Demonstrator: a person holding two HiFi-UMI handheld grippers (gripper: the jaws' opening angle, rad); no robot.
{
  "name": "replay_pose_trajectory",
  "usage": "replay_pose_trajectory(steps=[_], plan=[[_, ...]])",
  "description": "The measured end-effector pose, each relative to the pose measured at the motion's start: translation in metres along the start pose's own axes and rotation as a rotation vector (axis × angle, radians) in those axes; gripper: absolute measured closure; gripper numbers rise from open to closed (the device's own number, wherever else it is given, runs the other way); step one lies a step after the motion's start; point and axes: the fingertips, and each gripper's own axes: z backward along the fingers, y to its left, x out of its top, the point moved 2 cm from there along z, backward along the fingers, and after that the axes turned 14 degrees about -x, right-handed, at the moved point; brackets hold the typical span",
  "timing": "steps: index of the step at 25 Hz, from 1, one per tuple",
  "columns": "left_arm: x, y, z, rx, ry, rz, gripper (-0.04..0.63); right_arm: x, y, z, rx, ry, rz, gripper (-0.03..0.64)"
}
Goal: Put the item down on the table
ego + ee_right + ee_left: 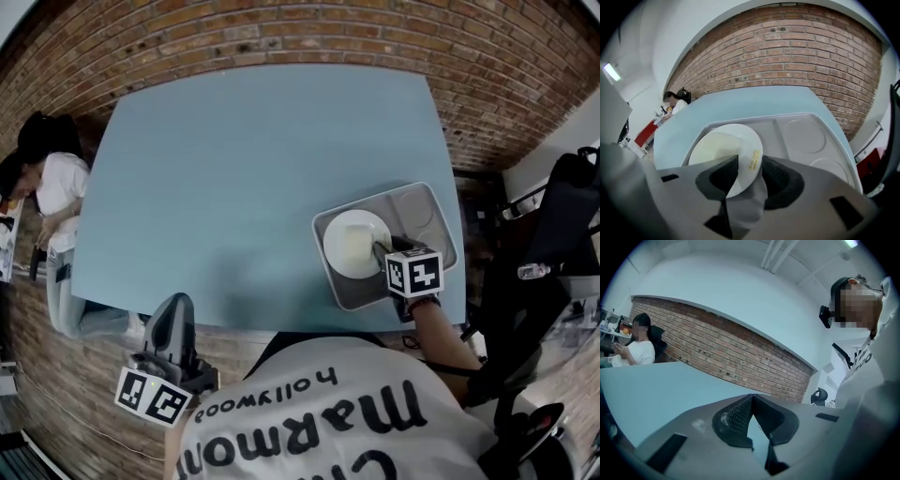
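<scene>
On the blue table (234, 159) below the brick wall, at the frame's lower right, my right gripper (749, 168) clamps the white plate's (726, 147) near rim at the grey tray (427, 202), so I should lower it level and gently; my left gripper's (751, 398) jaws are together, empty.

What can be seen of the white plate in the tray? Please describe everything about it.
The white plate is round and glossy, with a wide rim and a shallow sunken middle; it looks empty. A small yellowish sticker sits on its rim. The fingers of the right gripper pinch the near rim. The plate seems slightly tilted over the large compartment of the grey tray; whether it touches the tray is unclear.
</scene>
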Motion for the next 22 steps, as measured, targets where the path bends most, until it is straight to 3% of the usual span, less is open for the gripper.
replay_pose_trajectory(steps=[10, 14, 16, 18, 20, 22], plan=[[-0.001, 0.01, -0.007, -0.013, -0.019, 0.003, 0.589, 0.002, 0.002, -0.003, -0.09, -0.031, 0.233, 0.474], [-0.001, 0.015, -0.013, -0.033, -0.005, 0.002, 0.589, 0.01, 0.003, 0.011, -0.082, -0.056, 0.234, 0.476], [0.0, 0.02, -0.015, -0.037, 0.004, 0.003, 0.589, 0.025, 0.008, 0.03, -0.014, -0.146, 0.179, 0.476], [0.0, 0.025, -0.02, -0.048, 0.014, 0.005, 0.589, 0.046, 0.016, 0.056, 0.123, -0.33, 0.097, 0.476], [0.0, 0.026, -0.033, -0.079, 0.023, 0.003, 0.589, 0.064, 0.022, 0.084, 0.295, -0.491, -0.044, 0.477], [-0.001, 0.022, -0.049, -0.125, 0.029, 0.004, 0.589, 0.075, 0.02, 0.108, 0.401, -0.573, -0.19, 0.492]])
